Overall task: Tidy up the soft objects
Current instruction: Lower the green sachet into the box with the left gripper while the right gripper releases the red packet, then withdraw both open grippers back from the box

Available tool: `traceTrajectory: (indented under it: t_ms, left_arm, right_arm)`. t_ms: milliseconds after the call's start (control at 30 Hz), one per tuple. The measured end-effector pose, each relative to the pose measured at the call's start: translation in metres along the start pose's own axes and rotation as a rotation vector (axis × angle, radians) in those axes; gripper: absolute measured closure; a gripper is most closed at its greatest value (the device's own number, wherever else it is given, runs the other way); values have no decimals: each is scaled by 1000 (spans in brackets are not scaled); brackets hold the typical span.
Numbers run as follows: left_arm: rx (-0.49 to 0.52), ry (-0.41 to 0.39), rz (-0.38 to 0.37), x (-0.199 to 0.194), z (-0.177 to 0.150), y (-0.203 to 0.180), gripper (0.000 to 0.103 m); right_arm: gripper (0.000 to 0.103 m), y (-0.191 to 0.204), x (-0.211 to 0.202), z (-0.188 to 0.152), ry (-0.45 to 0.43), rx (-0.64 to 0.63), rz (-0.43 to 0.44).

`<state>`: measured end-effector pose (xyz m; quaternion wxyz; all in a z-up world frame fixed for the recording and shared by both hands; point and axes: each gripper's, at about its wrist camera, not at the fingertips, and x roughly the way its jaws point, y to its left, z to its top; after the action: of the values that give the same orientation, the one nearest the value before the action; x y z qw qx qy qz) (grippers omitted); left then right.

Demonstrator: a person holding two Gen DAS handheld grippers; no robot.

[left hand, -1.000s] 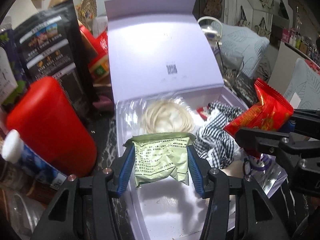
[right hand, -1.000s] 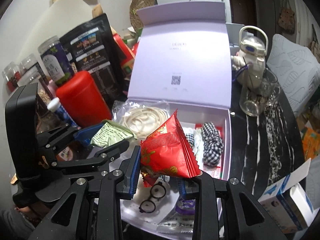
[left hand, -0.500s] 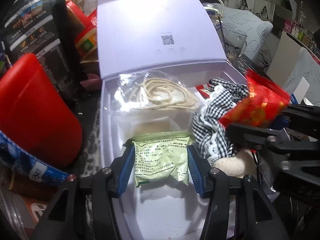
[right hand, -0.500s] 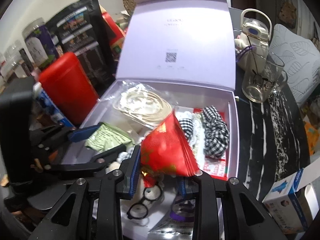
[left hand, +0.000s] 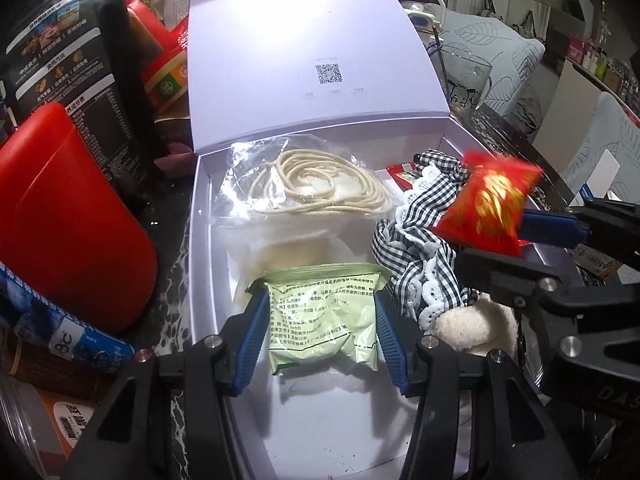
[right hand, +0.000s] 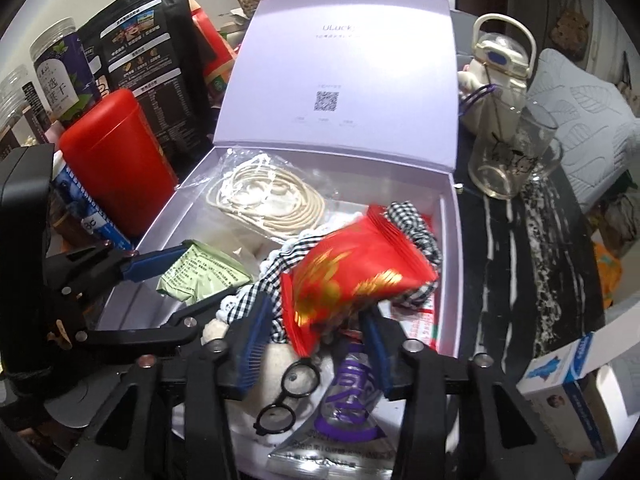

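An open lilac box [left hand: 202, 216] [right hand: 448, 216] holds a bagged coil of cream cord [left hand: 316, 184] [right hand: 264, 200], a black-and-white checked cloth [left hand: 420, 248] [right hand: 416, 216] and a white plush [left hand: 468, 324]. My left gripper [left hand: 322, 320] [right hand: 188, 276] is shut on a pale green packet [left hand: 320, 312] [right hand: 200, 276], low over the box's left side. My right gripper [right hand: 312, 344] [left hand: 492, 236] has its jaws apart. The red snack packet [right hand: 352, 280] [left hand: 488, 204] is blurred and tilted between and above them, over the checked cloth.
A red canister [left hand: 68, 216] [right hand: 116, 160] and a black pouch [left hand: 68, 40] stand left of the box. A glass mug [right hand: 508, 156] and a white bottle [right hand: 496, 64] stand to its right. Toy glasses [right hand: 288, 396], a purple-printed sachet [right hand: 352, 408] and a blue-white carton [right hand: 568, 380] lie near.
Both grippers moved forward and down over the box. The right gripper's jaws opened, and the red packet tipped over and blurred as it came loose. The left gripper kept the green packet.
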<state>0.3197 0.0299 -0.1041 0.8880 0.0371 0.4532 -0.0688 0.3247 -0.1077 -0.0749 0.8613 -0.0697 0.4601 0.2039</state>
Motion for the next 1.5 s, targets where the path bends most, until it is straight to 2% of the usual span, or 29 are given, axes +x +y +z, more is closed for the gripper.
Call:
traceTrajectory:
  t_ms: [167, 267, 433, 500, 533, 567, 633, 733, 900, 1100, 1500]
  left_arm:
    - [0, -84, 39, -19, 4, 3, 51]
    - [-11, -133, 59, -31, 8, 7, 51]
    - [-40, -171, 47, -42, 13, 13, 48]
    - [-49, -166, 52, -41, 16, 14, 44]
    - [-52, -162, 56, -41, 17, 15, 40]
    - [-56, -159, 63, -40, 17, 16, 30]
    - [-53, -167, 77, -40, 17, 15, 21]
    - [-37, -174, 97, -42, 16, 12, 21]
    - [-42, -179, 78, -49, 14, 10, 21]
    - [-60, -176, 39, -61, 10, 5, 21]
    - [-28, -288, 48, -138, -4, -16, 21]
  right_arm:
    - [50, -3, -14, -1, -25, -2, -18]
    - [50, -6, -24, -2, -44, -7, -38]
    - [49, -9, -39, 0, -75, 3, -57]
    - [45, -10, -43, -1, -86, 8, -53]
    - [45, -10, -45, -1, -89, 10, -53]
    - [45, -9, -46, -1, -90, 10, -55]
    - [45, -9, -48, -2, -91, 12, -68]
    - [45, -10, -49, -5, -91, 21, -82]
    - [45, -10, -55, -14, -93, 28, -90]
    - [45, -10, -79, -25, -137, 48, -97]
    - [45, 5, -141, -47, -260, 61, -107]
